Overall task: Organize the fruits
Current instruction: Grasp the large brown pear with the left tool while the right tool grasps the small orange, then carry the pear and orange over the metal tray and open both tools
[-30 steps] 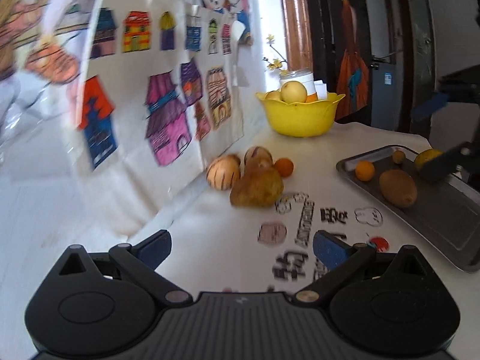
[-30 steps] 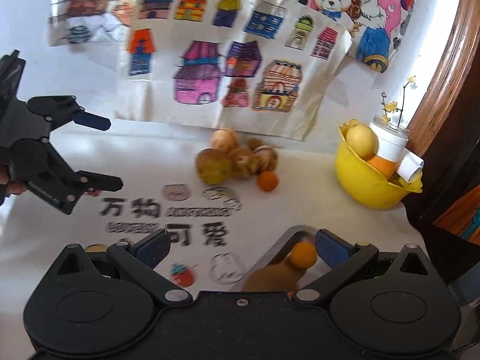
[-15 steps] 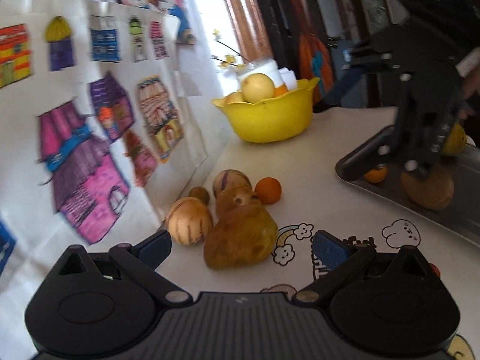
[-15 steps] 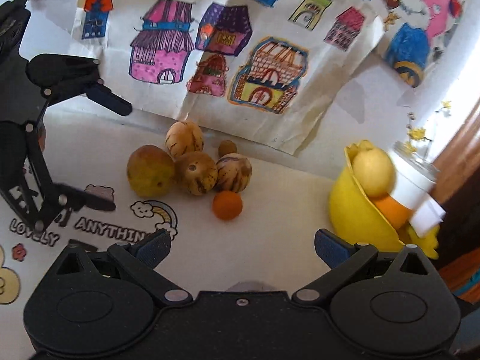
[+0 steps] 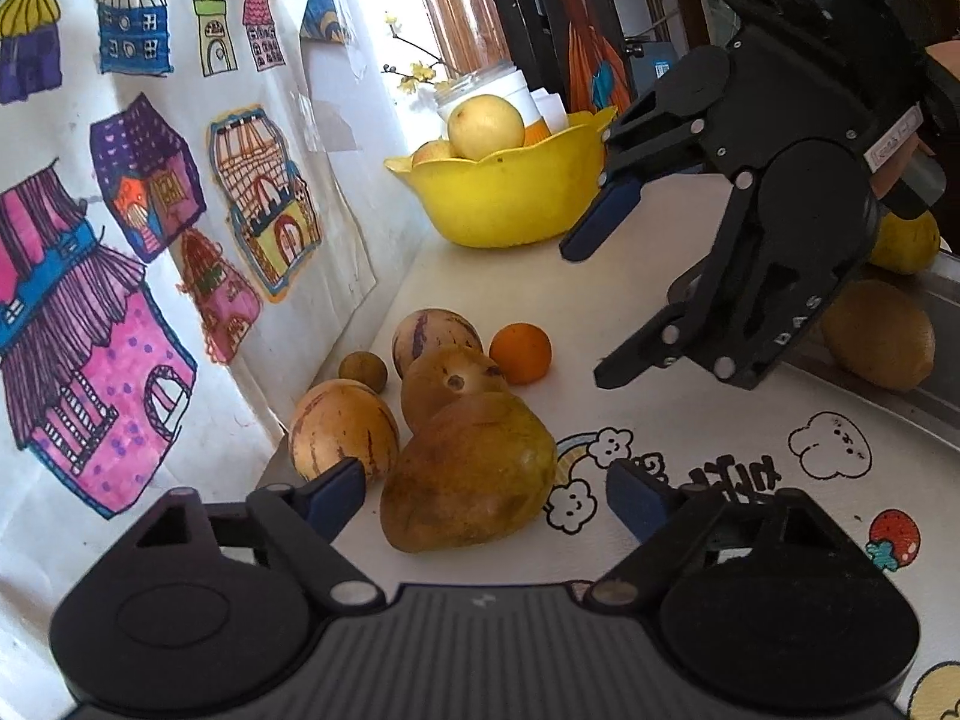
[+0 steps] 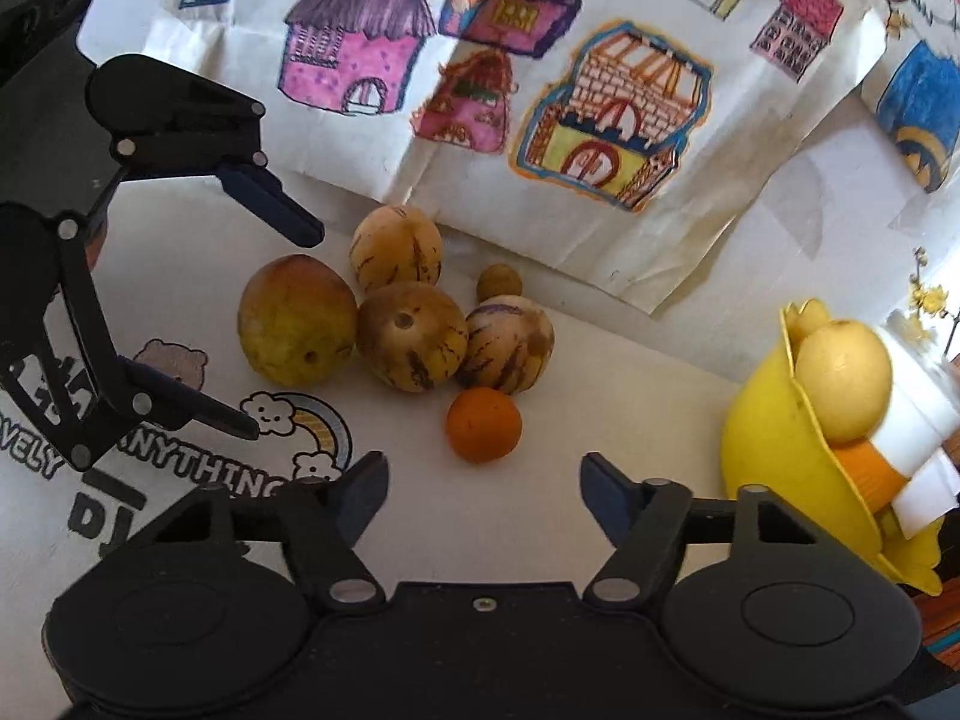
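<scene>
Closing on the loose pile of fruit by the paper backdrop, both tools come in with nothing held. The left hand-held gripper (image 5: 480, 492) has its fingers spread wide, and the yellow-green mango (image 5: 471, 474) lies directly ahead of it, just past the tips and between them, its long axis slanting across the gap. The right hand-held gripper (image 6: 483, 489), fingers likewise apart, points at the small orange (image 6: 483, 424), which sits straight ahead near its tips at the pile's near edge. So each tool is nearest a different fruit: left for the mango, right for the orange. Three striped melons (image 6: 413, 345) and a tiny brown fruit (image 6: 499, 281) crowd behind, touching one another, so a grasp could nudge them. The metal tray (image 5: 948, 402) and yellow bowl (image 5: 510, 198) on the table (image 6: 600, 372) already hold fruit.
</scene>
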A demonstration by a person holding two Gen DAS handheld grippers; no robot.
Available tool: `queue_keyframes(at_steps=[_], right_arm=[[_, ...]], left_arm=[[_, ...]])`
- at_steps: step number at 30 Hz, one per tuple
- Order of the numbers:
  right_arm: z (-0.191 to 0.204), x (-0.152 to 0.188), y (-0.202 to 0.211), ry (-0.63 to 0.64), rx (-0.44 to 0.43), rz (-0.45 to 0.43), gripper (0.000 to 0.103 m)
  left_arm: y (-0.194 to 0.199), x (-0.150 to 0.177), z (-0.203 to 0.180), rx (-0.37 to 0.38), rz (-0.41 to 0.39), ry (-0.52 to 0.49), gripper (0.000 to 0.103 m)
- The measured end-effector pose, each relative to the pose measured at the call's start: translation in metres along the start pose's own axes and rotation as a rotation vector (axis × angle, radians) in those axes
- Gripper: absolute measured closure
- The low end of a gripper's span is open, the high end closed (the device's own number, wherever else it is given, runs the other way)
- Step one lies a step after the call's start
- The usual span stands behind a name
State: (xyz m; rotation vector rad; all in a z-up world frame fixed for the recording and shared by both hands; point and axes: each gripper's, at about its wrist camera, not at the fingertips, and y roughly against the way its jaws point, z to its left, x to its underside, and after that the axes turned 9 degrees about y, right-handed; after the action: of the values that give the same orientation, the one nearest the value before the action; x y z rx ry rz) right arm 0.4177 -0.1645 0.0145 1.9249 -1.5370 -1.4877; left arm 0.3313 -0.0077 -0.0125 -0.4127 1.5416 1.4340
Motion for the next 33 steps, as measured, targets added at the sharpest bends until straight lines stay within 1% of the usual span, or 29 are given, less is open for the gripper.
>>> queue_keyframes(at_steps=[3, 9, 13, 17, 19, 21, 23, 29, 33], right_arm=[[-0.003, -0.001, -0.008, -0.015, -0.015, 0.004, 0.041], [-0.006, -0.005, -0.020, -0.032, -0.032, 0.002, 0.048], [-0.005, -0.007, -0.026, -0.028, -0.034, 0.006, 0.048], [-0.006, -0.007, -0.030, -0.029, -0.044, 0.012, 0.053], [-0.007, -0.006, -0.032, -0.034, -0.051, 0.008, 0.057], [-0.007, -0.006, -0.035, -0.043, -0.054, 0.004, 0.063], [-0.008, -0.007, -0.037, -0.046, -0.050, 0.002, 0.067], [-0.007, -0.007, -0.035, -0.046, -0.038, -0.003, 0.068], [-0.003, -0.006, -0.023, -0.045, -0.031, -0.016, 0.069]], left_arm=[[-0.003, -0.002, 0.003, 0.001, 0.006, 0.005, 0.020], [-0.008, -0.003, 0.008, 0.006, 0.018, 0.027, 0.028], [-0.011, -0.003, 0.010, 0.001, 0.023, 0.039, 0.030], [-0.013, -0.005, 0.013, 0.006, 0.025, 0.068, 0.031], [-0.013, -0.005, 0.012, 0.002, 0.024, 0.063, 0.032], [-0.012, -0.004, 0.011, -0.006, 0.024, 0.057, 0.033], [-0.012, -0.004, 0.010, -0.015, 0.025, 0.051, 0.033], [-0.014, -0.006, 0.006, -0.040, 0.032, 0.066, 0.034], [-0.008, -0.005, 0.010, -0.008, 0.029, 0.126, 0.035]])
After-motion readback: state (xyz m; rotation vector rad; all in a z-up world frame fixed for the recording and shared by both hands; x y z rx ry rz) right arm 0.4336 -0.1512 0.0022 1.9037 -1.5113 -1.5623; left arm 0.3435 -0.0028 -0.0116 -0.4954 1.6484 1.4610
